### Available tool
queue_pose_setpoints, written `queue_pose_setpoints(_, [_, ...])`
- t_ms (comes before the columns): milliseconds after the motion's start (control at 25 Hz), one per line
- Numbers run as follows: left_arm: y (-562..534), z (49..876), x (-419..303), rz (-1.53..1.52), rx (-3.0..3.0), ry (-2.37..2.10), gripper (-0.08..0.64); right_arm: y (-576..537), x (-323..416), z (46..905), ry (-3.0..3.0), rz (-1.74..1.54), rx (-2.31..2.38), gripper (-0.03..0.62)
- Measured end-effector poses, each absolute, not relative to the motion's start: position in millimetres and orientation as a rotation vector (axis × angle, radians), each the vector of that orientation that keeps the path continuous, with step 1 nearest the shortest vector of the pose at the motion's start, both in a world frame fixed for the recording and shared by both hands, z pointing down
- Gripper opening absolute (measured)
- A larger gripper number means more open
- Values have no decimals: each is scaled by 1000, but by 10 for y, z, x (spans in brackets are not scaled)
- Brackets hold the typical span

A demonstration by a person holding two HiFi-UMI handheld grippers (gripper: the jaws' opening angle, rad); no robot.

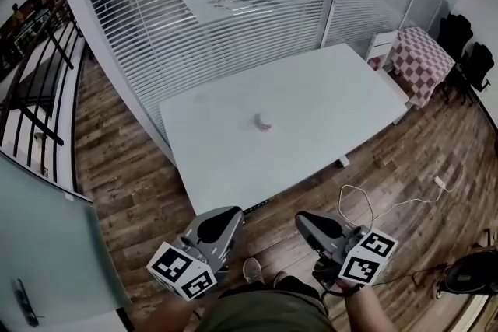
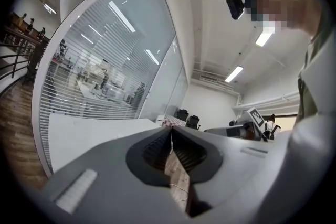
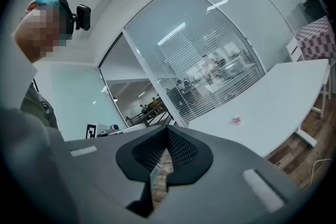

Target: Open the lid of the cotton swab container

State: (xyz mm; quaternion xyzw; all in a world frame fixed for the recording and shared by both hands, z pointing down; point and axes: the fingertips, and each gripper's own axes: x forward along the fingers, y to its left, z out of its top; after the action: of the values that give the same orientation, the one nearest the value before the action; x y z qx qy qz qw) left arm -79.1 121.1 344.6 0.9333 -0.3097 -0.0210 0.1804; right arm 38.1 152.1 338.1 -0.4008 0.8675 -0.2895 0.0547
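The table (image 1: 311, 113) fills the middle of the head view, with the cotton swab container (image 1: 264, 122) on it near its centre. Behind the table, a glass partition (image 1: 202, 19) spans the upper frame. A smaller table (image 1: 424, 62) stands at the upper right, and a cable (image 1: 389, 198) lies on the floor at the lower right. The left gripper (image 1: 228, 214) and right gripper (image 1: 305, 221) sit side by side at the bottom, well apart from the container.

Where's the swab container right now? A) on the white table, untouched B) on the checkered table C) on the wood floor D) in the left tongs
A: the swab container sits alone on the white table, with the left tongs and right tongs held short of it.
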Motion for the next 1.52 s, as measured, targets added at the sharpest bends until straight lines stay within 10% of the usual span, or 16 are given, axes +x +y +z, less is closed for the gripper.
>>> queue_pose_setpoints(1520, [-286,3883,-266,50,2529,-1037,9,-117,905,3692,2708,-998,-1024,9])
